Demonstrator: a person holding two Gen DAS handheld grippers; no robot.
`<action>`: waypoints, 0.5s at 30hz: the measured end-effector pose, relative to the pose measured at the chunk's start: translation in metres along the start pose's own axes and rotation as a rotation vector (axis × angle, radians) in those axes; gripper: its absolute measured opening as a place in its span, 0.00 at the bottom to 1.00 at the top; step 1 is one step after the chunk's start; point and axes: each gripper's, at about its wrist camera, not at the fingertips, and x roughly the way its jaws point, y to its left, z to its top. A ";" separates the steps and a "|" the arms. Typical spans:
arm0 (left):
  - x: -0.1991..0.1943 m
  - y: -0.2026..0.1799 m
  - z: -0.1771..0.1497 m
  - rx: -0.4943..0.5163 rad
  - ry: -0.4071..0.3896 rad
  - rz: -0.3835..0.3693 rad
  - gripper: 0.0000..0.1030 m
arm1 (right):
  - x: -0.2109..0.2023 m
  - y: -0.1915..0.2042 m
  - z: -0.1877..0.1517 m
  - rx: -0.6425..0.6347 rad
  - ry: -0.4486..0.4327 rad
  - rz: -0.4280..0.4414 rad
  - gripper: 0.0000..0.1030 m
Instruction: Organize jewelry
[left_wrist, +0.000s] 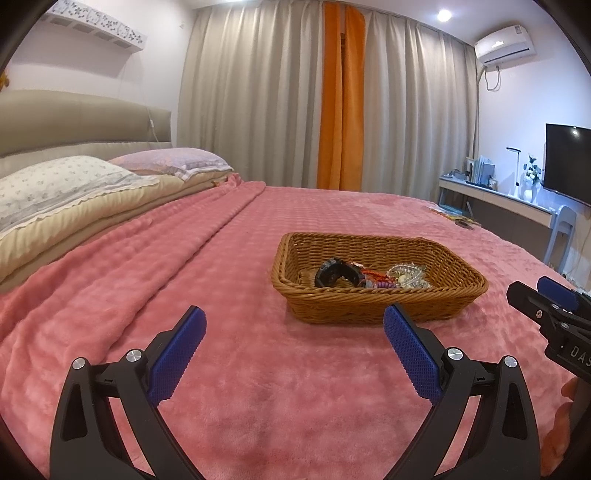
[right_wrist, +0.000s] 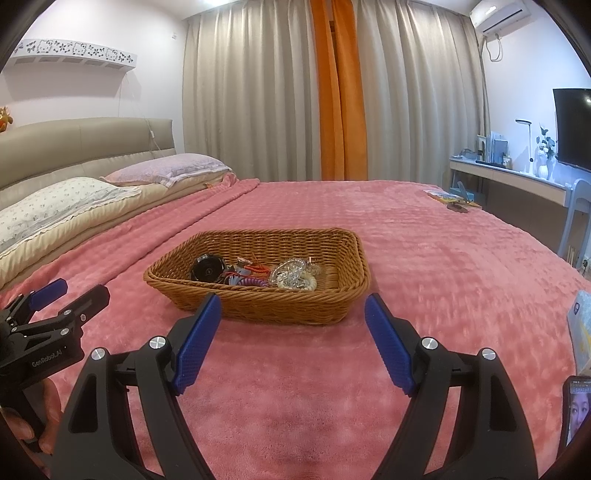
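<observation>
While both tongs, left (left_wrist: 293, 334) and right (right_wrist: 293, 319), stand open and empty, the basket (right_wrist: 288, 312) with jewelry (right_wrist: 258, 277) lies just ahead; you reach over its rim and pinch one piece only.

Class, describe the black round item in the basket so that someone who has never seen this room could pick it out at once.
Start at the pink blanket covering the bed, then find the brown wicker basket resting on it. Inside, at the end nearest the pillows, lies the black round piece. It is the only dark, solid item there; its neighbours are red cords, a purple coil and clear glittery pieces.
</observation>
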 end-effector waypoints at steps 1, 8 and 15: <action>0.000 0.000 0.000 0.000 0.000 0.000 0.91 | 0.000 0.000 0.000 0.001 0.000 0.000 0.74; 0.000 0.000 0.000 0.001 0.001 0.003 0.91 | 0.001 0.001 0.000 0.000 0.008 0.000 0.74; 0.002 0.006 -0.001 0.009 0.029 0.012 0.92 | 0.001 0.004 -0.001 -0.014 0.007 -0.004 0.74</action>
